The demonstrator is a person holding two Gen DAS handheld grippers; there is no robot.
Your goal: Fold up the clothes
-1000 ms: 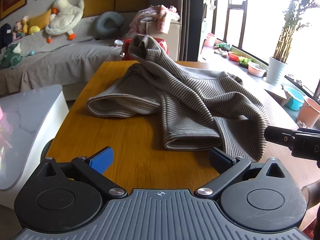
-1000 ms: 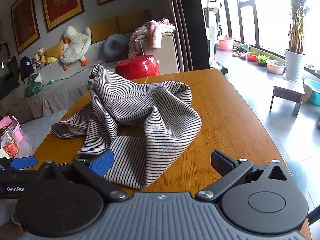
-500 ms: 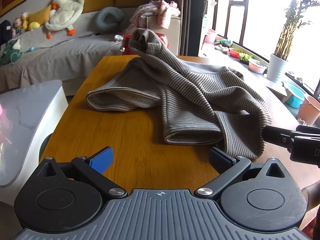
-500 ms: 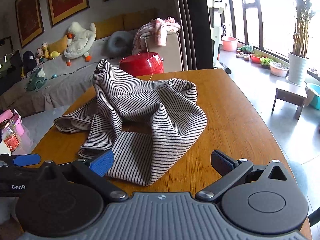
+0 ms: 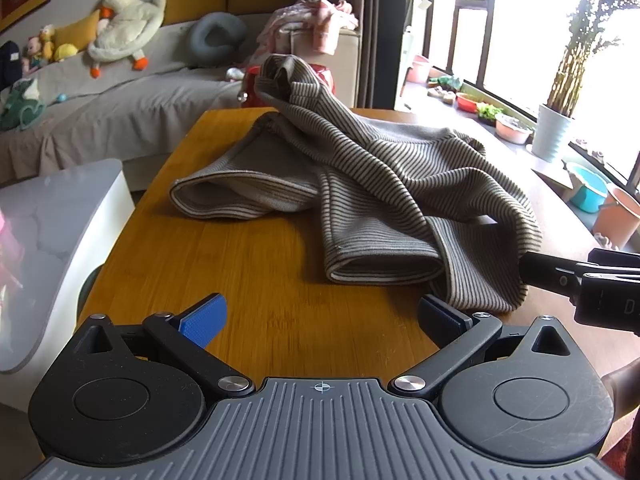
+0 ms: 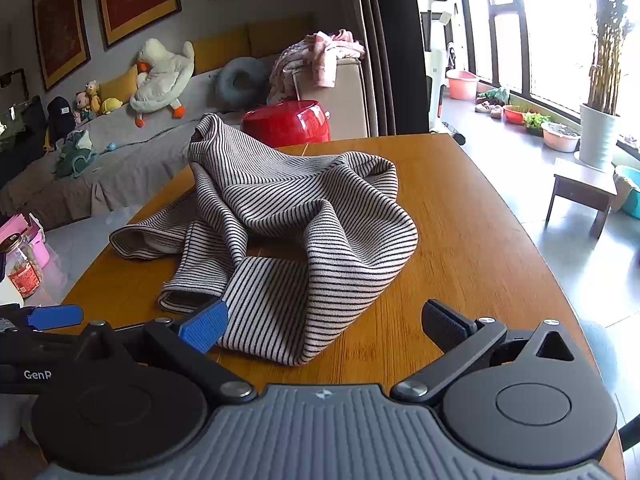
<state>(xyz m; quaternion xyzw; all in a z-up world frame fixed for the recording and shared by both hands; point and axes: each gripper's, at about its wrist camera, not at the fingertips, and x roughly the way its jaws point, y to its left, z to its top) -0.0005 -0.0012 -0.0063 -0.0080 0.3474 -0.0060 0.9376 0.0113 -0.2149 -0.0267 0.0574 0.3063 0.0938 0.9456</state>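
Both grippers stand wide and hold nothing. The left gripper [image 5: 320, 318] hovers over bare table [image 5: 240, 264], the striped garment [image 5: 360, 184] just beyond its right finger. The right gripper [image 6: 324, 326] has the garment's near hem between its fingers, untouched.

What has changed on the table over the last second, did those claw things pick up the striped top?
No. Both grippers eased forward toward the striped top; nothing was taken hold of. The left gripper and the right gripper stay wide open, and the top lies crumpled on the wooden table as before.
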